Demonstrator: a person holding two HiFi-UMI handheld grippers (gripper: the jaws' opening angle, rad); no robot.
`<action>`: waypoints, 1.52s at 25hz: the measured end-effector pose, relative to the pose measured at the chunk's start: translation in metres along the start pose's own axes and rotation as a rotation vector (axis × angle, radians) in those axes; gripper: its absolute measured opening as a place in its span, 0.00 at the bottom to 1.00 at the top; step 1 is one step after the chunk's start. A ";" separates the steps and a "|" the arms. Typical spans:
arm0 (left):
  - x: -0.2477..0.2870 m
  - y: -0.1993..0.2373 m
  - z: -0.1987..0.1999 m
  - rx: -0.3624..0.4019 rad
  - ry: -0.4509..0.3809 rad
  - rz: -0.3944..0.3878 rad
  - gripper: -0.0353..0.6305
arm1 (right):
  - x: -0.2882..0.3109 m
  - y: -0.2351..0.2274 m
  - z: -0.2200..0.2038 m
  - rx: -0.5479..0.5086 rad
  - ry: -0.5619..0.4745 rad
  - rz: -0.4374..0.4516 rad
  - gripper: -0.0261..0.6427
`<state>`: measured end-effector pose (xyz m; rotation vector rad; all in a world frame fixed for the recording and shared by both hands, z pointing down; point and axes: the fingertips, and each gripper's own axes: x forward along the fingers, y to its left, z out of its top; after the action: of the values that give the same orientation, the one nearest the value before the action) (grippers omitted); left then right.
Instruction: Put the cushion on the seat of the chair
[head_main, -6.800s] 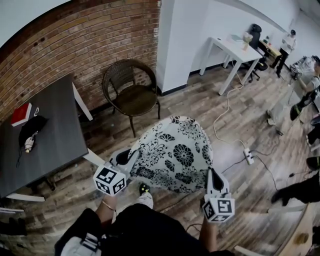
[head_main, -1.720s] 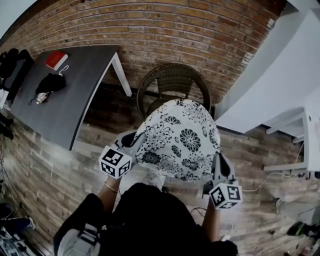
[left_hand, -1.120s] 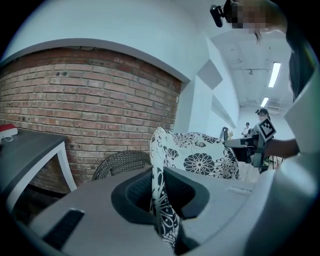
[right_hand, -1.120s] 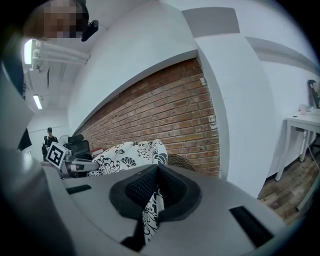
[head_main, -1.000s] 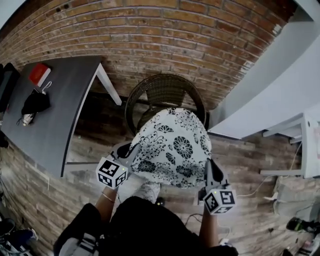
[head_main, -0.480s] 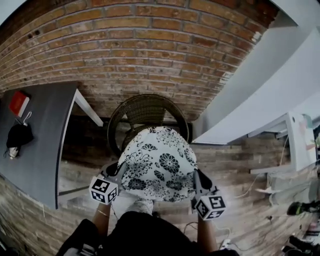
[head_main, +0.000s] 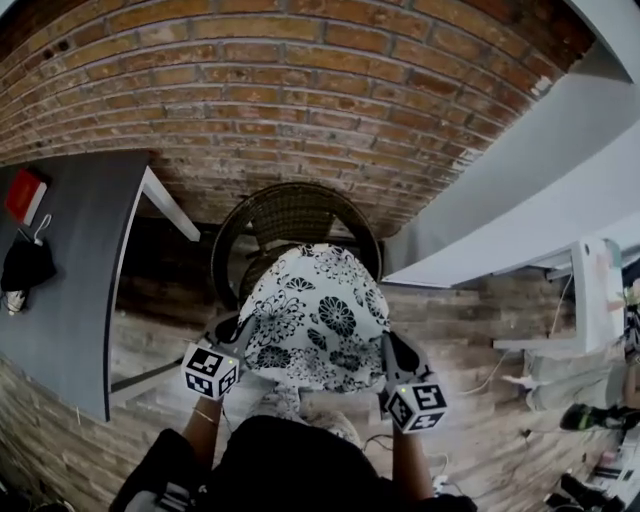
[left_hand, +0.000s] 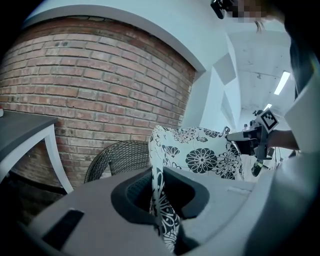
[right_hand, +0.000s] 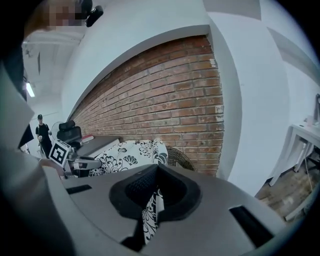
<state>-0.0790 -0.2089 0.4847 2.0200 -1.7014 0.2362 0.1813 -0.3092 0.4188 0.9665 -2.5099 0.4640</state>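
Cushion (head_main: 315, 315), black-and-white floral, spans the space over the wicker chair (head_main: 290, 215). Left gripper (head_main: 238, 338) and right gripper (head_main: 388, 352) each clamp an opposite edge, both angled forward and slightly down.

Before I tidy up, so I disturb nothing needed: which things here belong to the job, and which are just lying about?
Job: cushion, held by left gripper and right gripper; wicker chair.
Lying about: grey table, red book, black pouch, white desk.
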 end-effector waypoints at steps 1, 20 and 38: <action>0.001 0.004 -0.002 -0.001 0.003 0.003 0.09 | 0.004 0.002 -0.001 -0.006 0.007 0.008 0.04; 0.028 0.037 -0.063 -0.105 0.084 0.119 0.09 | 0.090 -0.014 -0.053 -0.040 0.171 0.121 0.04; 0.055 0.058 -0.119 -0.160 0.150 0.211 0.09 | 0.153 -0.022 -0.098 -0.060 0.192 0.209 0.04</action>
<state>-0.1020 -0.2083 0.6263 1.6668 -1.7779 0.3044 0.1183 -0.3665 0.5803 0.6087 -2.4435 0.5147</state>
